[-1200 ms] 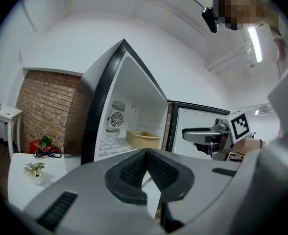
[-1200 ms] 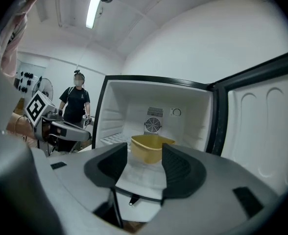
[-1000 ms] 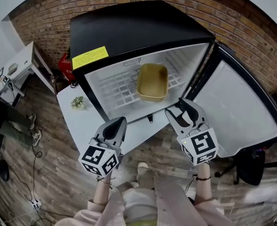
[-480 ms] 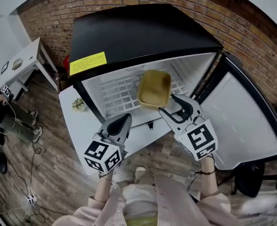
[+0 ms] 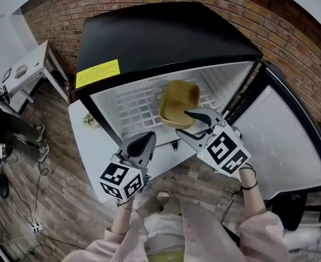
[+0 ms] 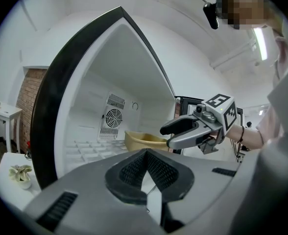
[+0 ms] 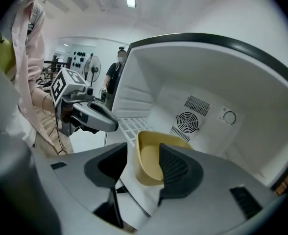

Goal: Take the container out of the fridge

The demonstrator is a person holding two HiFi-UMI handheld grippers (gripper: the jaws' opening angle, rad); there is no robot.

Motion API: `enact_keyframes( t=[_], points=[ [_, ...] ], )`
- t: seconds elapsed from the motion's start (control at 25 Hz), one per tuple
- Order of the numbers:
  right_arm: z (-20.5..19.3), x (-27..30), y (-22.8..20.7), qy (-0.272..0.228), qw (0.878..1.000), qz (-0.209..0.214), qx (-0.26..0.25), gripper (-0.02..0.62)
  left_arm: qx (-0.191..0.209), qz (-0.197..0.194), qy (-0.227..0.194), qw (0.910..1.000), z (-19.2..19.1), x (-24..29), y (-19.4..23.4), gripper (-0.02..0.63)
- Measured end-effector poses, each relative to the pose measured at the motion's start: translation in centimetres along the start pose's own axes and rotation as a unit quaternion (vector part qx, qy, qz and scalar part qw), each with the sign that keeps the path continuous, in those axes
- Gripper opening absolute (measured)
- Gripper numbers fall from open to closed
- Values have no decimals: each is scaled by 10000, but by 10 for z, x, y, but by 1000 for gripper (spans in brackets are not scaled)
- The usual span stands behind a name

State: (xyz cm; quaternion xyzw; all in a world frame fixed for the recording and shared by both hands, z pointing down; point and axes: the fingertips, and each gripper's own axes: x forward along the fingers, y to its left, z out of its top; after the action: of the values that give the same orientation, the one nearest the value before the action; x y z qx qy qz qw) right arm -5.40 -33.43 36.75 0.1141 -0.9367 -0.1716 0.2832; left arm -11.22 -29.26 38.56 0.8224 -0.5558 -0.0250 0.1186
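A shallow yellow container (image 5: 178,101) rests on the white wire shelf inside the open fridge (image 5: 160,37). My right gripper (image 5: 188,125) is open at the fridge's front edge, just before the container's near rim. In the right gripper view the container (image 7: 149,153) shows between the spread jaws of that gripper (image 7: 141,169); I cannot tell if they touch it. My left gripper (image 5: 144,141) hangs shut and empty below the shelf front, left of the container. The left gripper view shows its closed jaws (image 6: 146,169), the container (image 6: 140,141) and the right gripper (image 6: 182,133) beyond.
The fridge door (image 5: 283,141) stands swung open to the right. A small plant (image 5: 89,119) sits on a white surface left of the fridge, and a white table (image 5: 28,70) stands further left. Brick wall lies behind; cables trail on the wooden floor.
My right gripper has moved left and forward until its open jaws reach the container's near rim. The left gripper has shifted only slightly.
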Motion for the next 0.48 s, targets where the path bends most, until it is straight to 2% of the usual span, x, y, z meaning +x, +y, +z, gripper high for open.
enact_keyframes(
  t=[0.2, 0.48],
  points=[
    [-7, 8, 4, 621, 9964, 250, -515, 207, -80, -86, 63, 9999, -5, 2, -4, -11],
    [-15, 20, 17, 1219, 9863, 652, -901, 206, -135, -245, 154, 9995, -10, 2, -8, -11]
  ],
)
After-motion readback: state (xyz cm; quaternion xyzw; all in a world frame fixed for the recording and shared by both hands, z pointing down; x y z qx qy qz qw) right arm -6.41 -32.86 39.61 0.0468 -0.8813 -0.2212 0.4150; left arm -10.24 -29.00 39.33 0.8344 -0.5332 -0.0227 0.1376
